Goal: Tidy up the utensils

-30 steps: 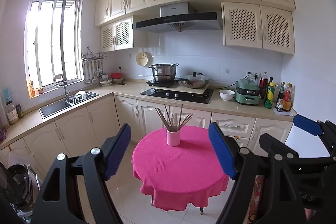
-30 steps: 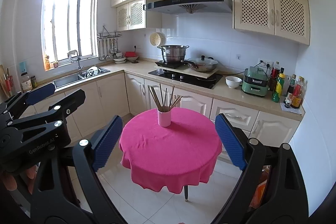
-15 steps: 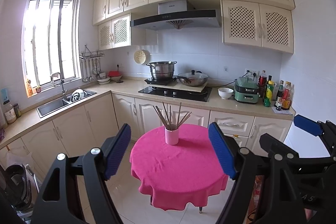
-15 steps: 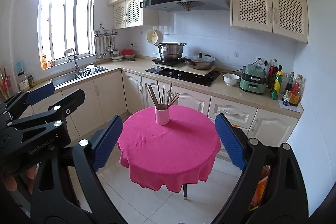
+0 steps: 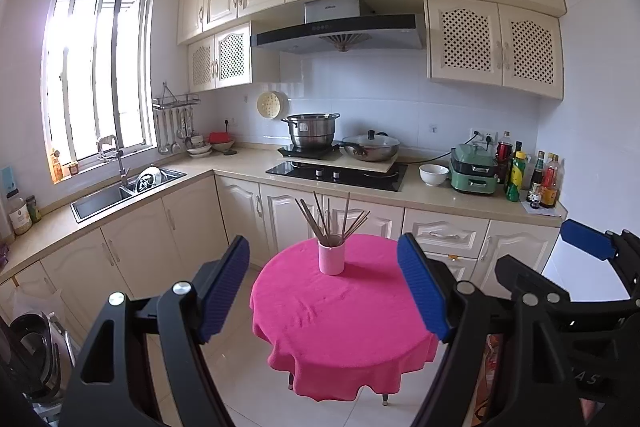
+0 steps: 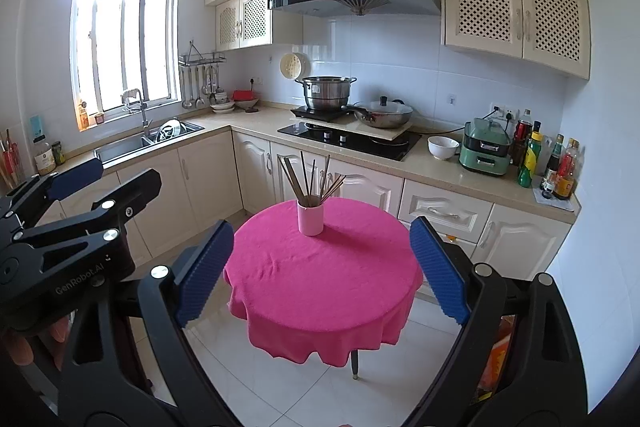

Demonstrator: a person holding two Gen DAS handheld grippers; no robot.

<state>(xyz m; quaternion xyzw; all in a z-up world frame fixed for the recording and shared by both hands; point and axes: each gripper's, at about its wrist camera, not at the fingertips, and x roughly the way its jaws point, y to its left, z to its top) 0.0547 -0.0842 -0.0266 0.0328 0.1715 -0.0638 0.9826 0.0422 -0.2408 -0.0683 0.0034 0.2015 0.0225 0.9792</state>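
Observation:
A pink cup (image 5: 331, 257) (image 6: 310, 218) stands on a round table under a pink cloth (image 5: 340, 311) (image 6: 324, 279). Several dark chopsticks (image 5: 330, 217) (image 6: 308, 177) fan out of the cup. My left gripper (image 5: 326, 291) is open and held well back from the table, its blue pads (image 5: 224, 287) wide apart with nothing between them. My right gripper (image 6: 322, 277) is open too, empty, and also short of the table. In the right wrist view the left gripper (image 6: 72, 207) shows at the left edge. In the left wrist view the right gripper (image 5: 576, 267) shows at the right edge.
An L-shaped counter (image 6: 432, 163) runs behind the table with a sink (image 6: 132, 143), a hob with a steel pot (image 6: 326, 93) and a wok (image 6: 386, 115), a white bowl (image 6: 443, 147), a green appliance (image 6: 486, 147) and bottles (image 6: 560, 167). White tiled floor (image 6: 320, 387) surrounds the table.
Both views have drawn slightly nearer the table, and the cup sits a little lower and larger in frame. Both grippers stay open and empty.

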